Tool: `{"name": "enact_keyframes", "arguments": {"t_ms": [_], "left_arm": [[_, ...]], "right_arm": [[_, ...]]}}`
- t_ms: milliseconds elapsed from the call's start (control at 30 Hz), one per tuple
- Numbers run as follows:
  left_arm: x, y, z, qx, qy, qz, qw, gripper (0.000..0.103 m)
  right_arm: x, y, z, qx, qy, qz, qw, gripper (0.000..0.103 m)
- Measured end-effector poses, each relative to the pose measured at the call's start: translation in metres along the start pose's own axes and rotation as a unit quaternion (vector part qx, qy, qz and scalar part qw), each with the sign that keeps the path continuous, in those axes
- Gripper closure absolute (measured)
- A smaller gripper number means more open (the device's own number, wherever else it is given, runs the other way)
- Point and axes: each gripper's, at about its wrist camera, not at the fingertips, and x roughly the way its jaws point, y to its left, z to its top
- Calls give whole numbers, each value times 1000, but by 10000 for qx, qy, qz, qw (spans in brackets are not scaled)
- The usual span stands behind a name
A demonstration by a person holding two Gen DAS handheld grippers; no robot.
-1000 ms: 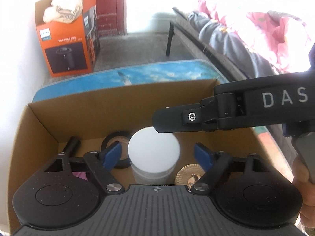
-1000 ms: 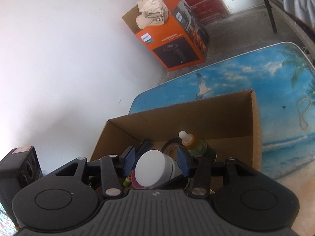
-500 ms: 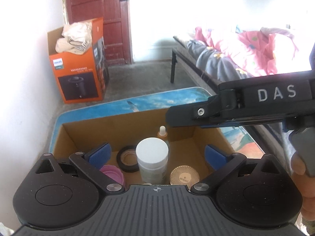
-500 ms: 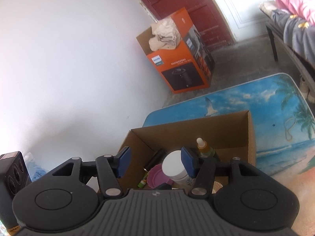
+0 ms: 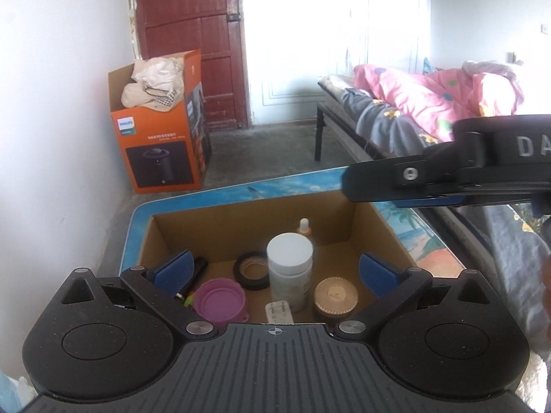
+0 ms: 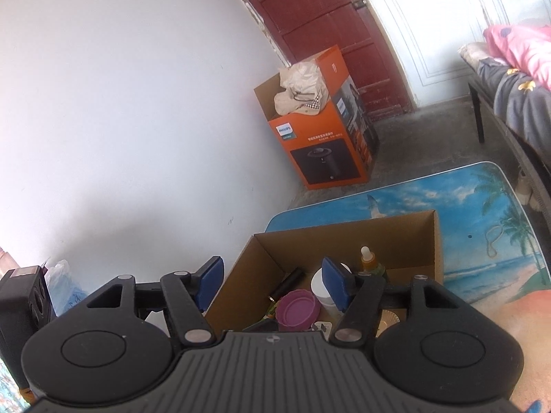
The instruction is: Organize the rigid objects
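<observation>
I am looking down into the cardboard box (image 5: 248, 222) on the beach-print table (image 6: 482, 206). My left gripper (image 5: 275, 272) is hanging wide open above it, holding nothing; its jaws have just been spreading. Below it, from the left, are sitting a purple lid (image 5: 219, 298), a black tape roll (image 5: 251, 270), the upright white jar (image 5: 290, 275) and a ribbed tan cap (image 5: 335, 295). My right gripper (image 6: 272, 280) is also opening, empty, above the box.
</observation>
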Motion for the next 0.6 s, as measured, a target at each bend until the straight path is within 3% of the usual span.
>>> {"name": "enact_keyframes", "arguments": {"t_ms": [167,333,500,600], "left_arm": [[-13,14,-12,-248,-57,92,9996,0],[-15,25,-32,-426,197,379,9982,0],[-13,33,-51,-584,367,888,9937,0],[-8,37,-60,-633,495,806,9935,0]], "right_arm": [[-15,12,-18,-148,-213,-215,9994,25],[-28,15,-46,-233,-435,-672,9965,1],[-25,24,-77,-653,-417,-1546,9849,0],[-12,27,-90,-796,-264,-1979,9766,0]]}}
